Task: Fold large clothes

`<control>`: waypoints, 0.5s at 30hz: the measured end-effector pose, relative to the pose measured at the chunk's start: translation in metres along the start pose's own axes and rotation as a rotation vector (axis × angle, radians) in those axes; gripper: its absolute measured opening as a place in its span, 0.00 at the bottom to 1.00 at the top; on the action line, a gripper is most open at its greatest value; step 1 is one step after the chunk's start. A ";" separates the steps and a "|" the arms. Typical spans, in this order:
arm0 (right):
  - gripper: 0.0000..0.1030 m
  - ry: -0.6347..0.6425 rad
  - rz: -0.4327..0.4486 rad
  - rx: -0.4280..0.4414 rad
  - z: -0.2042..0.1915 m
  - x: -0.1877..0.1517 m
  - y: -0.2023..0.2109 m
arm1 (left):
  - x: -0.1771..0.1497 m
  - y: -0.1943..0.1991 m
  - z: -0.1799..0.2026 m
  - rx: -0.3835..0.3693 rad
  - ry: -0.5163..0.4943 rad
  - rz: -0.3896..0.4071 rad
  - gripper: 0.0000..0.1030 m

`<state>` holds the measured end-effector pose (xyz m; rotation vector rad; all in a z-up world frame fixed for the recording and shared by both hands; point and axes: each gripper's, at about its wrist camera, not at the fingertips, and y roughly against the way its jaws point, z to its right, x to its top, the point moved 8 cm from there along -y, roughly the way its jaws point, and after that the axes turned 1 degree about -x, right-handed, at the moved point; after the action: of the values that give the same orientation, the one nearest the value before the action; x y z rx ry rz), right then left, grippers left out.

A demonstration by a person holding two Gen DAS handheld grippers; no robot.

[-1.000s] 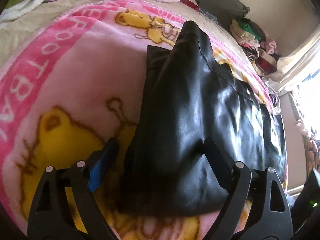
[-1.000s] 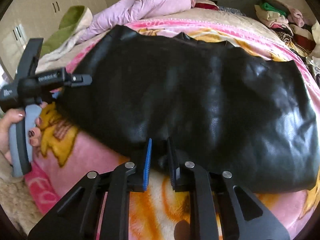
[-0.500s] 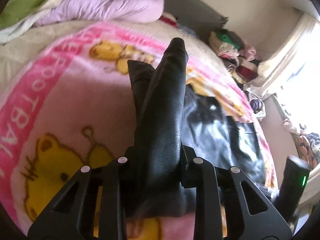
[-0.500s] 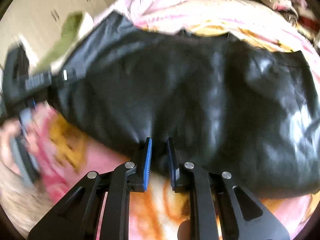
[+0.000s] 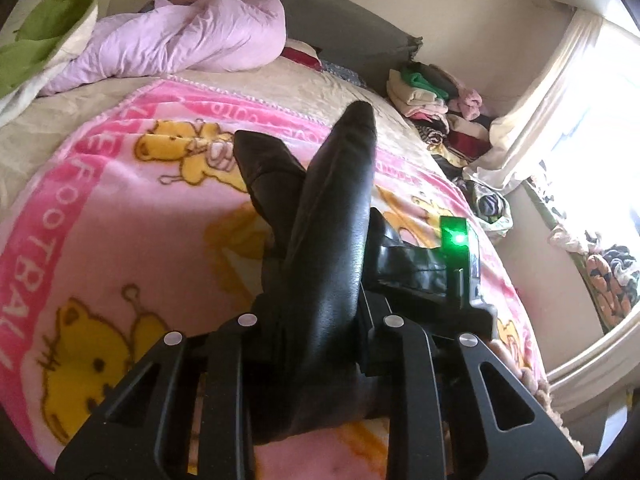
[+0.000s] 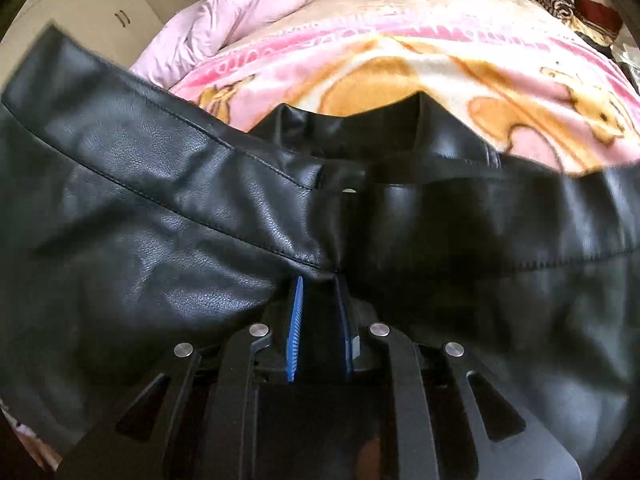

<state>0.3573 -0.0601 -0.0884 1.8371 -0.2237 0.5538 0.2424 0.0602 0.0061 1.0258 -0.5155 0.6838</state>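
Fingers of the left gripper (image 5: 320,344) are clamped on a thick bunched edge of the black leather garment (image 5: 340,216), which rises off the bed from that grip; fingers of the right gripper (image 6: 320,312) pinch another edge of it, their blue pads (image 6: 295,332) nearly together with a thin fold between. The garment hangs between the two grips over the pink cartoon blanket (image 5: 120,208), its far part resting on the bed.

What could go wrong, as I judge it: smooth, heavy leather may slide out of the right pinch, which holds only a thin bit. Lifted unevenly, the layers could slump and crease off-line. The right gripper's body, green light on, sits close beside the left one, so the two could knock together.

Counting: one leather garment, two grippers, one blanket, one lilac quilt (image 5: 192,40) at the head of the bed, one pile of folded clothes (image 5: 432,96) beyond it.
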 end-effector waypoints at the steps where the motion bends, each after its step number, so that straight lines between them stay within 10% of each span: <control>1: 0.14 0.012 0.001 -0.003 -0.001 -0.001 0.001 | 0.001 0.000 0.003 0.009 -0.009 0.008 0.17; 8: 0.17 0.032 0.093 0.165 -0.009 -0.014 0.088 | 0.004 0.012 0.026 -0.009 -0.032 0.028 0.16; 15: 0.17 0.112 -0.018 0.223 -0.023 -0.100 0.102 | 0.003 0.015 0.041 -0.004 -0.043 0.040 0.16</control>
<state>0.2216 -0.0843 -0.0446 2.0136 -0.0718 0.6893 0.2311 0.0291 0.0350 1.0309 -0.5761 0.6973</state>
